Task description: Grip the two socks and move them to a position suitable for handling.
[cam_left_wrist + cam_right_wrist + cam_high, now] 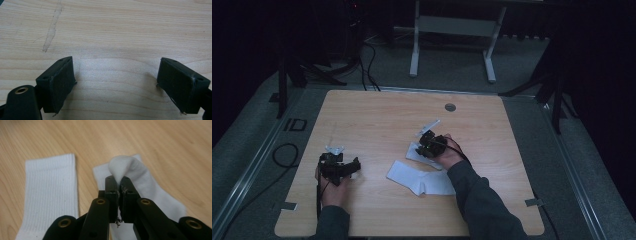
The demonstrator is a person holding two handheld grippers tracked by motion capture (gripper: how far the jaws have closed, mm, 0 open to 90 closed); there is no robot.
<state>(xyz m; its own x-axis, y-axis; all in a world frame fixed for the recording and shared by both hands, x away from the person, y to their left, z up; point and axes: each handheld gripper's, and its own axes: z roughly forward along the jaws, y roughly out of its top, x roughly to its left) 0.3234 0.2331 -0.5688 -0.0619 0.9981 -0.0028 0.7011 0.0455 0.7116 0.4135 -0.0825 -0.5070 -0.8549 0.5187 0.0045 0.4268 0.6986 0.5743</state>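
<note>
Two white ribbed socks: one (pixel 50 195) lies flat, the other (pixel 140 177) bunches. The table (pixel 162 142) is light wood with a fine grain. Both the right gripper (pixel 119 185) and left gripper (pixel 116 82) are black, with brass-coloured eyelets.

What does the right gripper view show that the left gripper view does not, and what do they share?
Right gripper view: the right gripper is shut on a pinched-up fold of one white sock, with a second, ribbed sock lying flat beside it. Left gripper view: the left gripper has its jaws wide apart with nothing between them, and a pale streak marks the wood. Both show the light wooden table.
</note>
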